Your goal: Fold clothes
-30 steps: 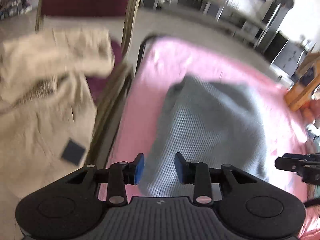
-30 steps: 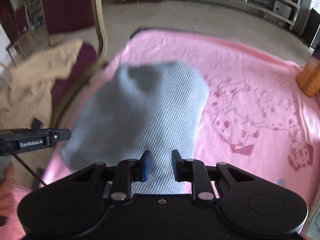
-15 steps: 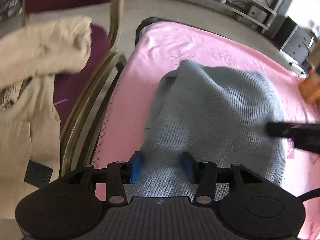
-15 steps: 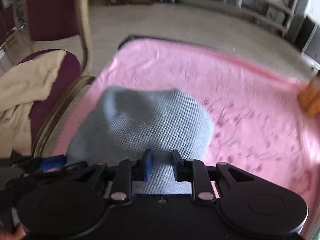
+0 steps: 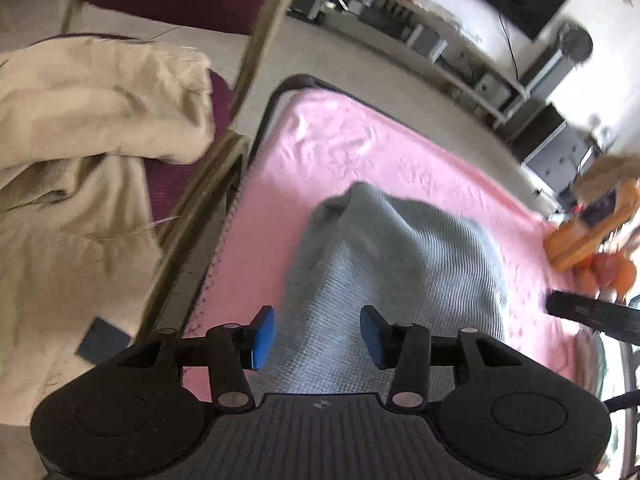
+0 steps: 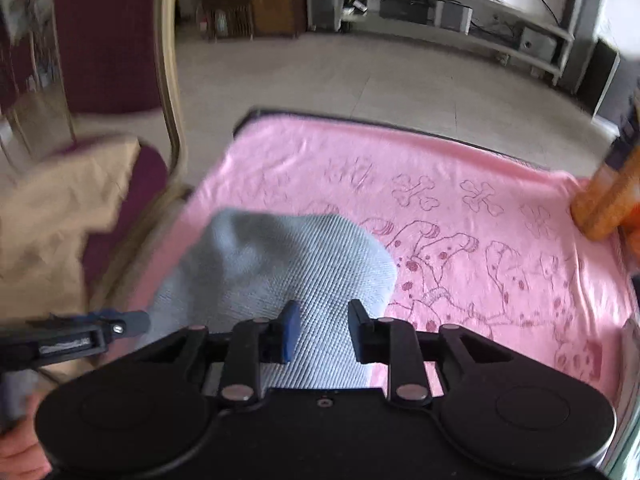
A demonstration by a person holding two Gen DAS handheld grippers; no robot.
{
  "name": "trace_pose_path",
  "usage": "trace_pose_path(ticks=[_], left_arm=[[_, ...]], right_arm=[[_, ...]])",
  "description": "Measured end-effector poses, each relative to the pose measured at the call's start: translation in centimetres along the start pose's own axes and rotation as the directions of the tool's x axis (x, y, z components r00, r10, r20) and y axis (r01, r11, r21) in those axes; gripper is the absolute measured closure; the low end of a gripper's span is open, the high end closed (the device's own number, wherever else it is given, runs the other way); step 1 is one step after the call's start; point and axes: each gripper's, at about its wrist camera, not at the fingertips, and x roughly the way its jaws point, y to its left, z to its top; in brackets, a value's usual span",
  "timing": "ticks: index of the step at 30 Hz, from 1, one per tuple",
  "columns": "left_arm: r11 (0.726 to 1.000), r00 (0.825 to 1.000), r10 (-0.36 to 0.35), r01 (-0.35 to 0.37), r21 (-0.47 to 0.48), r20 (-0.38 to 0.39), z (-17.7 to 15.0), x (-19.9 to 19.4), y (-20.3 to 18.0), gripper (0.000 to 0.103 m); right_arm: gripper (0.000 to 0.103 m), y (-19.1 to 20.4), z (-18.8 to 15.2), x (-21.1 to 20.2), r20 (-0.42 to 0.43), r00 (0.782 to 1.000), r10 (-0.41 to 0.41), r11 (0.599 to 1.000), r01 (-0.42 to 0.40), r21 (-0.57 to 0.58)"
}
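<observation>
Both grippers hover unclenched over the knit [image 5: 400, 264]: left gripper [image 5: 318, 338] closing, right gripper [image 6: 322, 330] opening, nothing gripped. Only the right view shows the blanket's [image 6: 460, 168] bone prints; only the left shows oranges [image 5: 608, 272].

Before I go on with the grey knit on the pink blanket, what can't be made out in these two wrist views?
- Near edge of the grey knit: hidden under the left tool, closing, and the right tool, opening, in their own views. Grip on fabric unclear.
- Orange objects: blurred, cut by the right edge, left view.
- Beige garment on the chair: cut off at the left edge in both views.
</observation>
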Motion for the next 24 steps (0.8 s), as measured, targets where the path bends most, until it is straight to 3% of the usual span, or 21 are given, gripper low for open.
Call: trace_pose_path(ticks=[5,10,18,24], left_arm=[[0.999,1.0,-0.001,0.001,-0.043,-0.008,-0.2,-0.4,1.0,0.058],[1.0,1.0,-0.016,0.016,-0.019,-0.002,-0.2,-0.7,0.4,0.058],[0.992,0.999,-0.054,0.053,0.116,-0.001,-1.1,-0.7,-3.3,0.057],[0.996,1.0,-0.025,0.025,0.088,0.005,-0.9,-0.7,-2.1,0.057]], right_arm=[[0.069,-3.4,-0.8,-3.4,0.071,0.994,0.085,0.987,-0.094,0.132],[0.068,-5.2,-2.2,-5.3,0.15,0.989,0.01,0.988,-0.033,0.151],[0.067,-8.2,-1.7,-7.3,0.213,0.976,-0.041,0.976,-0.007,0.218],[0.066,-7.3,-2.5,-6.8,0.205,0.979,0.021,0.972,-0.068,0.225]])
